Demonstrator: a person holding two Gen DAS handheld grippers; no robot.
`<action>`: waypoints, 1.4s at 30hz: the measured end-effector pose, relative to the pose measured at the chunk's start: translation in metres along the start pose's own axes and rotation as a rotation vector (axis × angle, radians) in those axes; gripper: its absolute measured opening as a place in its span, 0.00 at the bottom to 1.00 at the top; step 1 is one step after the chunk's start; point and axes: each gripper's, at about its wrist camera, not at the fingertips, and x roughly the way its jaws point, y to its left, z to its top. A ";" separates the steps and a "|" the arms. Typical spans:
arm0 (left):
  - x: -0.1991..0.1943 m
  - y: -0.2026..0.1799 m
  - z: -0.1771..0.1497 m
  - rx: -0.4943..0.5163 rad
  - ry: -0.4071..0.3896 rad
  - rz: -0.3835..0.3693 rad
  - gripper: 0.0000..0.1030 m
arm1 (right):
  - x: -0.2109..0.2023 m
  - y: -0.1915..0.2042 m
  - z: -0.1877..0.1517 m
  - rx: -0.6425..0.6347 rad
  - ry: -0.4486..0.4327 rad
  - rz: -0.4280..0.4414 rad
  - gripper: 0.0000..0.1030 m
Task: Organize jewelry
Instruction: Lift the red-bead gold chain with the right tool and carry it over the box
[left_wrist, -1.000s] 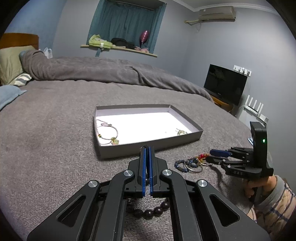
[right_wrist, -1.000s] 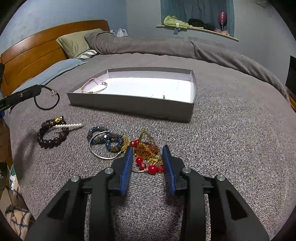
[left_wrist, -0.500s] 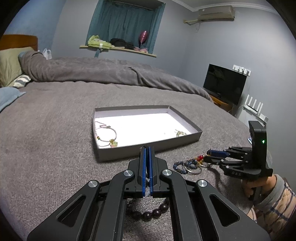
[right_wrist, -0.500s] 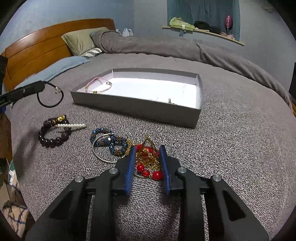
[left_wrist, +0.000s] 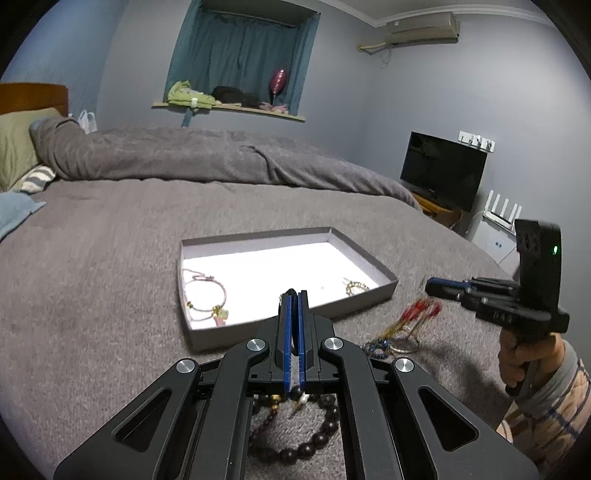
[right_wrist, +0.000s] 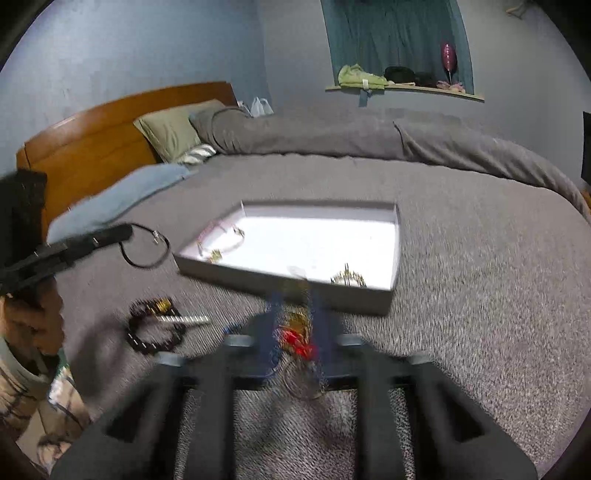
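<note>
The right gripper (left_wrist: 431, 287) is clenched on one red-and-gold beaded chain (left_wrist: 419, 310), lifted above the grey bedspread (left_wrist: 110, 295). The left gripper (right_wrist: 125, 232) pinches one thin black cord loop (right_wrist: 147, 251). Two pieces lie in the one shallow grey cardboard tray (left_wrist: 384, 291), while one dark round-bead bracelet (right_wrist: 155, 336) stays outside it.

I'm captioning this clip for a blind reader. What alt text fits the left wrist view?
On a grey bed, the shut left gripper points at a shallow box holding two bracelets. At right, the right gripper lifts a red and gold piece; dark beads lie below.
</note>
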 end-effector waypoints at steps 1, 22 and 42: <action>0.002 0.000 0.003 0.001 -0.002 -0.002 0.03 | -0.001 -0.001 0.004 0.005 -0.007 0.006 0.04; 0.018 -0.007 -0.005 0.011 0.031 -0.015 0.03 | 0.043 0.017 -0.052 -0.110 0.170 -0.091 0.46; 0.015 -0.007 0.000 0.018 0.019 -0.010 0.03 | 0.015 0.009 -0.031 -0.050 0.081 -0.053 0.22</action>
